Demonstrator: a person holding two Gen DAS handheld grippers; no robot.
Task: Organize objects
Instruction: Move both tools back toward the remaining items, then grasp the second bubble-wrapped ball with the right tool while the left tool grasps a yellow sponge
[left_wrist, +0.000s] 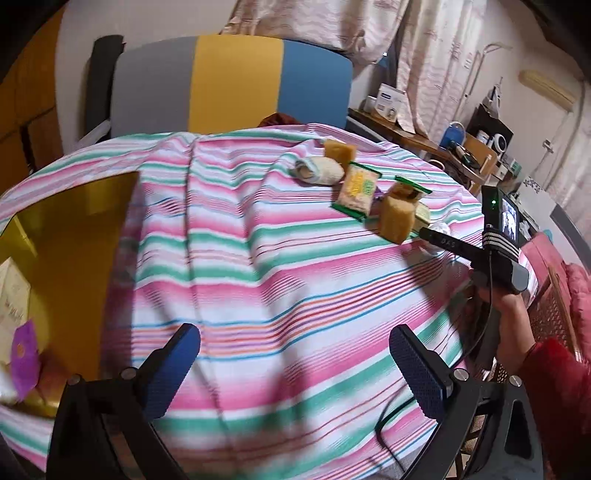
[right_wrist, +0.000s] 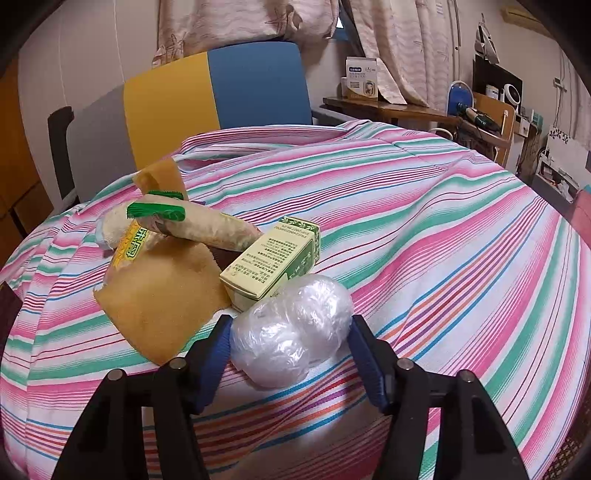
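A cluster of objects lies on the striped tablecloth: a clear plastic-wrapped bundle, a pale green carton, a yellow sponge, a green-edged snack packet and a rolled cloth. My right gripper has its blue pads on both sides of the plastic bundle, touching it. In the left wrist view the cluster sits far right, with the snack packet and sponge. My left gripper is open and empty above bare cloth. The right gripper's tip reaches toward the cluster.
A yellow box stands at the table's left, holding a purple item and a pale packet. A grey, yellow and blue chair stands behind the table. A cluttered wooden desk stands at the back right.
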